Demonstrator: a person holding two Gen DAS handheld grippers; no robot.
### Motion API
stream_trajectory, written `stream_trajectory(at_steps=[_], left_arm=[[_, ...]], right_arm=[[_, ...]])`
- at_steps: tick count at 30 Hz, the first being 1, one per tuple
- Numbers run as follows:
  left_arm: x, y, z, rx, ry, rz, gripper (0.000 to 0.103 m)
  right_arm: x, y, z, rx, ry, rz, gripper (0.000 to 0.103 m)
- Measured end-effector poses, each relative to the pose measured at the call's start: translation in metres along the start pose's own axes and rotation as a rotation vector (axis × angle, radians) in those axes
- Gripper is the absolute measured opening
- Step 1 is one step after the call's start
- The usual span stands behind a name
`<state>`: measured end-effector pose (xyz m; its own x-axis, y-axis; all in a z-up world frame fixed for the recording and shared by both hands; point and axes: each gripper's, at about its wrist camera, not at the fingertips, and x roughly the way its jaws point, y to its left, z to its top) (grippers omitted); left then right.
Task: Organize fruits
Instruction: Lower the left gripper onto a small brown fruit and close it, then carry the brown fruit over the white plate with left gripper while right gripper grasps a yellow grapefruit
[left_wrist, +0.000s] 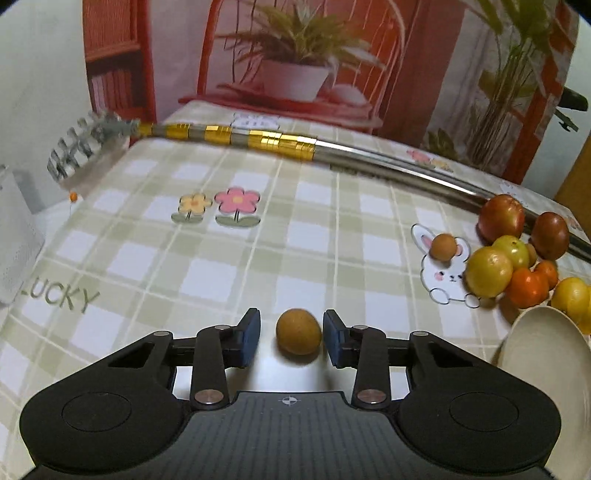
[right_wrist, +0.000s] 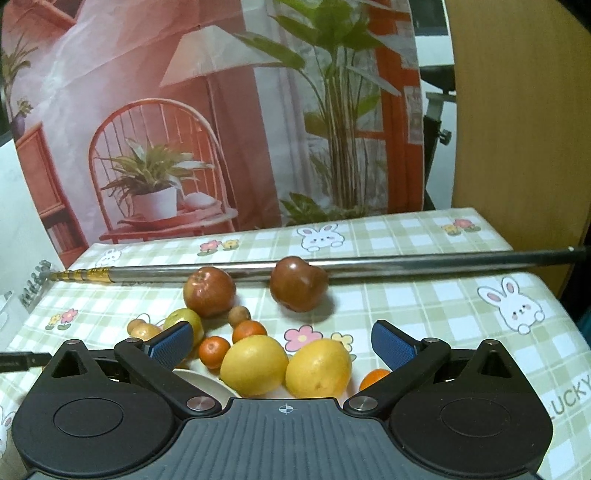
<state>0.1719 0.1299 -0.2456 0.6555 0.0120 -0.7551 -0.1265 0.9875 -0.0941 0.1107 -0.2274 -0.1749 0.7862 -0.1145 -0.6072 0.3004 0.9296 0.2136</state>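
While the left gripper (left_wrist: 290, 339) sits low in the left wrist view, its blue pads (left_wrist: 252, 338) stand either side of a small brown fruit (left_wrist: 298, 331) at bottom centre, jaws partly open with a sliver of gap on the right and a wider one on the left, nothing clamped yet. That fruit is round, dull tan, matte-skinned, longan-like, and it rests on the checked tablecloth (left_wrist: 207, 277). The risk, I'd say, is a squirt: close off-centre and a ball like that could pop forward or roll away. A twin of it (left_wrist: 443, 246) sits mid-right on a printed bunny, just beside the fruit pile (left_wrist: 517, 258) at the right edge, and a cream bowl (left_wrist: 543, 369) shows at lower right. A long metal rod (left_wrist: 369, 157) curves across the top of the cloth. Over to the right wrist view: the right gripper (right_wrist: 284, 345) is spread wide, holding nothing, hovering over two yellow lemons (right_wrist: 288, 363) at lower centre, which lie touching each other. Small oranges (right_wrist: 214, 350) crowd just behind, green and tan fruit at centre left, and two red-brown apples (right_wrist: 255, 288) sit against the rod in mid-frame. Danger here, to my eye: a descent into that cluster could nudge neighbours and send them rolling toward the table edge. A sliver of the bowl's pale rim (right_wrist: 199, 380) peeks out beside the left finger.
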Motion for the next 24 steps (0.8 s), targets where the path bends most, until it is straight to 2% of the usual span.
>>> stream_trajectory(at_steps=[2,3,10,17,21,24], left_arm=[[0.001,-0.001,0.0,0.009,-0.005,0.004,0.035],[0.001,-0.002,0.001,0.019,-0.004,0.008,0.028],[-0.009,-0.013,0.0,0.047,-0.022,-0.007,0.029],[-0.031,-0.038,0.0,0.065,-0.075,-0.106,0.029],[-0.042,-0.064,-0.004,0.129,-0.106,-0.147,0.029],[-0.048,-0.081,-0.007,0.151,-0.122,-0.195,0.029]], right_arm=[[0.003,-0.002,-0.001,0.007,0.009,0.005,0.1],[0.004,-0.003,-0.002,0.011,0.013,0.006,0.1],[0.011,-0.005,-0.006,0.015,0.027,0.015,0.099],[0.017,-0.016,-0.015,0.031,0.027,0.008,0.093],[0.023,-0.011,-0.028,-0.087,-0.013,-0.025,0.091],[0.026,-0.008,-0.037,-0.165,-0.048,-0.023,0.086]])
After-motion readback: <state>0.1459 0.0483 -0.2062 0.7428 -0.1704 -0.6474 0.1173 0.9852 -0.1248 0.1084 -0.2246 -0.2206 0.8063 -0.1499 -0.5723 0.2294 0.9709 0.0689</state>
